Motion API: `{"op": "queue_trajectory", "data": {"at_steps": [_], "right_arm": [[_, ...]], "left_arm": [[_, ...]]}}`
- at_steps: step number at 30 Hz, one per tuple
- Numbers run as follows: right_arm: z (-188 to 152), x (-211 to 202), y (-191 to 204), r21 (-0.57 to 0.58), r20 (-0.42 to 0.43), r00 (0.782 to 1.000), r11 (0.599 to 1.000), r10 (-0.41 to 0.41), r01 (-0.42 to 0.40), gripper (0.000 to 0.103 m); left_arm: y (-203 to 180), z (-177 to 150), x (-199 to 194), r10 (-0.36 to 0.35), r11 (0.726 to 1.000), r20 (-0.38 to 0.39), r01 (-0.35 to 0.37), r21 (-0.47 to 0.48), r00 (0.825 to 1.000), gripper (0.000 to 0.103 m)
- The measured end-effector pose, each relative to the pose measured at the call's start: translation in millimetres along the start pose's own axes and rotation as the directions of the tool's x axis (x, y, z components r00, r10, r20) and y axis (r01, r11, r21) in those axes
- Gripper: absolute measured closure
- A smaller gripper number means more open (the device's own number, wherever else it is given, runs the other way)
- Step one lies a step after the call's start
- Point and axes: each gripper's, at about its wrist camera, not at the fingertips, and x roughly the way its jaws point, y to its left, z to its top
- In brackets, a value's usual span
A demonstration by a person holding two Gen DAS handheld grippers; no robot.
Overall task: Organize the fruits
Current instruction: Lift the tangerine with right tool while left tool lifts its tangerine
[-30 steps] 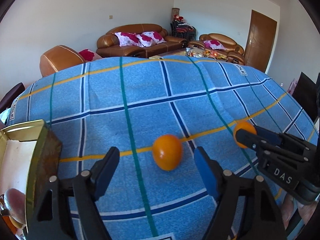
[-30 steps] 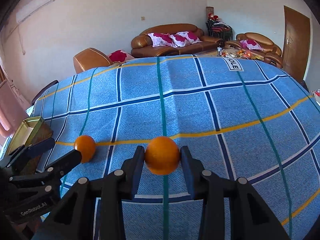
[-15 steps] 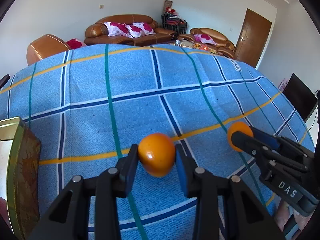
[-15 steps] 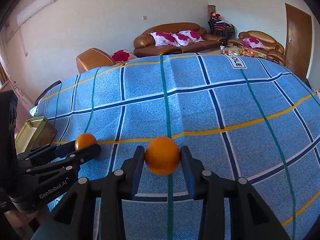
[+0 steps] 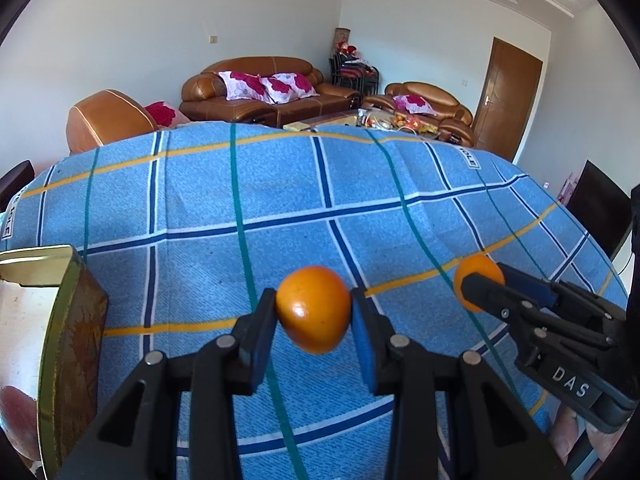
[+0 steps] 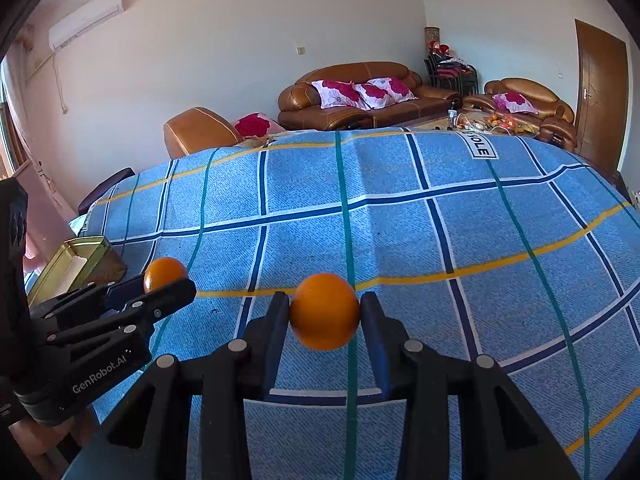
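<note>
in the left wrist view we see the left hand-held gripper [image 5: 314, 320] clamped on a round, glossy orange fruit [image 5: 313, 309] at lower centre of the frame; its jaws have just been closing, and the blue pads now press the fruit from both sides. the fruit sits above the bench [image 5: 280, 184], which is draped in a blue checked cloth with dark blue, teal and yellow lines. at the lower left edge of that view stands an open gold metal tin [image 5: 68, 320], with something rounded and reddish just visible at the frame's bottom left corner; we cannot tell what it is. at the right of the frame the right hand-held gripper [image 5: 478, 284] reaches in, black with "das" lettering, closed on a second round orange fruit [image 5: 476, 270]. in the right wrist view that second fruit [image 6: 325, 311] is at lower centre, pinched between the two blue pads of the right hand-held gripper [image 6: 325, 314], while the left hand-held gripper [image 6: 168, 284] with its fruit [image 6: 164, 272] shows at the left, and the tin [image 6: 80, 256] just beyond it. brown leather sofas with pink cushions [image 6: 360, 96] line the far wall.
</note>
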Motion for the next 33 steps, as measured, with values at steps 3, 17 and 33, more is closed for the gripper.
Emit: {"op": "queue_trajectory", "data": {"at_steps": [3, 17, 33], "right_arm": [[-0.3, -2.8, 2.5, -0.011, 0.014, 1.0, 1.0, 0.007, -0.007, 0.064], [-2.0, -17.4, 13.7, -0.065, 0.087, 0.996, 0.998, 0.003, 0.002, 0.064], [-4.8, -28.1, 16.2, -0.083, 0.144, 0.99, 0.997, 0.01, 0.002, 0.064]], "left_arm": [[-0.5, 0.0, -2.3, 0.002, 1.0, 0.014, -0.002, 0.001, 1.0, 0.065], [-9.2, -2.2, -19.5, 0.053, 0.998, 0.103, -0.057, 0.039, 0.993, 0.065], [-7.0, -5.5, -31.6, 0.072, 0.997, 0.162, -0.076, 0.022, 0.984, 0.065]]}}
